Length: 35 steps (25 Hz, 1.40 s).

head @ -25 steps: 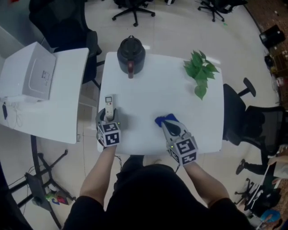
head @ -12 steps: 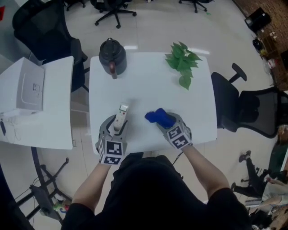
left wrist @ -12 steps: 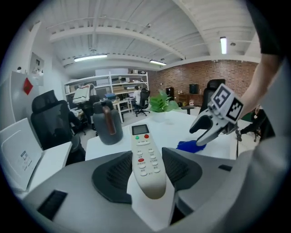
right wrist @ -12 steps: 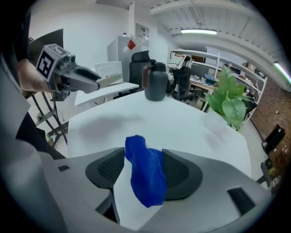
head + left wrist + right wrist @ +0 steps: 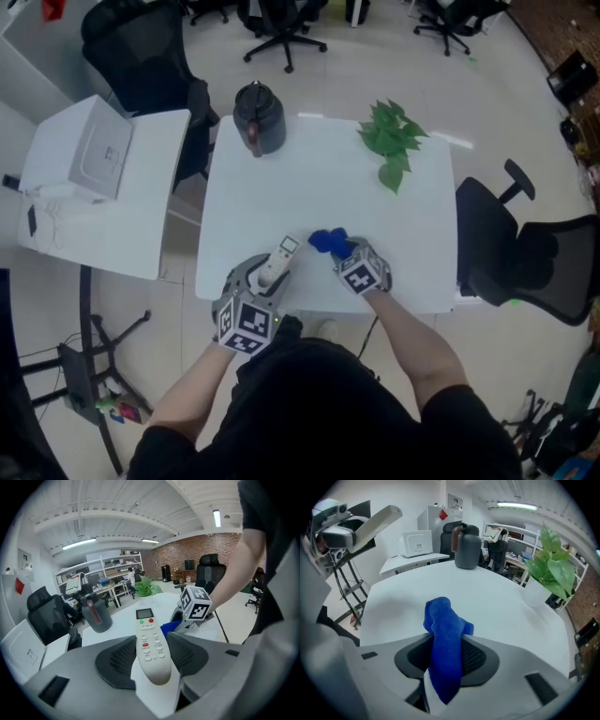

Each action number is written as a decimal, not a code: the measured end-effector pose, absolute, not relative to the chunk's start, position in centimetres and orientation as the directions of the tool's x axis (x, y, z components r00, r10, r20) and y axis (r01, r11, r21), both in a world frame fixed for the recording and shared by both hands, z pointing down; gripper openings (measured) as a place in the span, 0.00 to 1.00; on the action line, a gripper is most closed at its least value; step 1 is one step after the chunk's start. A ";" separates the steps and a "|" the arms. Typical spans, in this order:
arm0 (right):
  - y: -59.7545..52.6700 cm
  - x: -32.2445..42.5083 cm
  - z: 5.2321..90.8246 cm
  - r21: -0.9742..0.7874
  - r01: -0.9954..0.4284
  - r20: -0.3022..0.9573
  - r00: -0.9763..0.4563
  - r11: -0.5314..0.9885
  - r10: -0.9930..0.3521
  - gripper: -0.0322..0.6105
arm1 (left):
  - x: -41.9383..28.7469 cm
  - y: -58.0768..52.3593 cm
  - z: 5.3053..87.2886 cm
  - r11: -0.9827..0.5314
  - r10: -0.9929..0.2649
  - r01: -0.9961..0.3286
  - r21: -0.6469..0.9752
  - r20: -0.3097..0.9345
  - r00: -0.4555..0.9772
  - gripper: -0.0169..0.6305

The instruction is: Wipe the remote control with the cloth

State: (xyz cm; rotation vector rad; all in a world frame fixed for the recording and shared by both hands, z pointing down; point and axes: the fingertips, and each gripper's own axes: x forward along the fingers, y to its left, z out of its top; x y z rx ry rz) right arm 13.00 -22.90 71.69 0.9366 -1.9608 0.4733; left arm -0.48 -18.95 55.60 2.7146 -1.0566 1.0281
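Note:
My left gripper [image 5: 267,272] is shut on the lower end of a white remote control [image 5: 278,262] and holds it above the table's front edge, buttons up [image 5: 151,646]. The blue cloth [image 5: 325,241] sticks up between the jaws of my right gripper [image 5: 339,251], which are closing on it with the pads pressing its sides [image 5: 443,634]. The cloth sits just right of the remote's top end, a small gap apart. In the right gripper view the remote [image 5: 379,520] shows at the upper left.
A dark jug [image 5: 259,116] stands at the back left of the white table [image 5: 309,187], and a green plant [image 5: 389,141] at the back right. A white side table with a box [image 5: 103,150] is to the left. An office chair [image 5: 511,253] is to the right.
The left gripper has carried the remote from the table's left edge toward the middle and tilted it. The right gripper with the cloth has moved left, up to the remote.

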 end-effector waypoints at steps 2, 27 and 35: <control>-22.7 13.4 69.8 0.023 -0.781 0.812 -0.349 0.624 -0.468 0.28 | 0.0 -17.5 55.2 -0.754 -0.596 -0.627 -0.194 0.605 0.529 0.36; -7.5 -2.4 43.5 0.102 -0.451 0.511 -0.741 0.887 -0.436 0.26 | -0.3 -10.9 47.4 -0.723 -0.678 -0.311 -0.617 0.546 0.492 0.35; -7.4 -3.9 42.9 0.132 -0.511 0.553 -0.673 0.849 -0.491 0.26 | -2.8 -8.9 45.8 -0.698 -0.631 -0.142 -0.702 0.509 0.586 0.35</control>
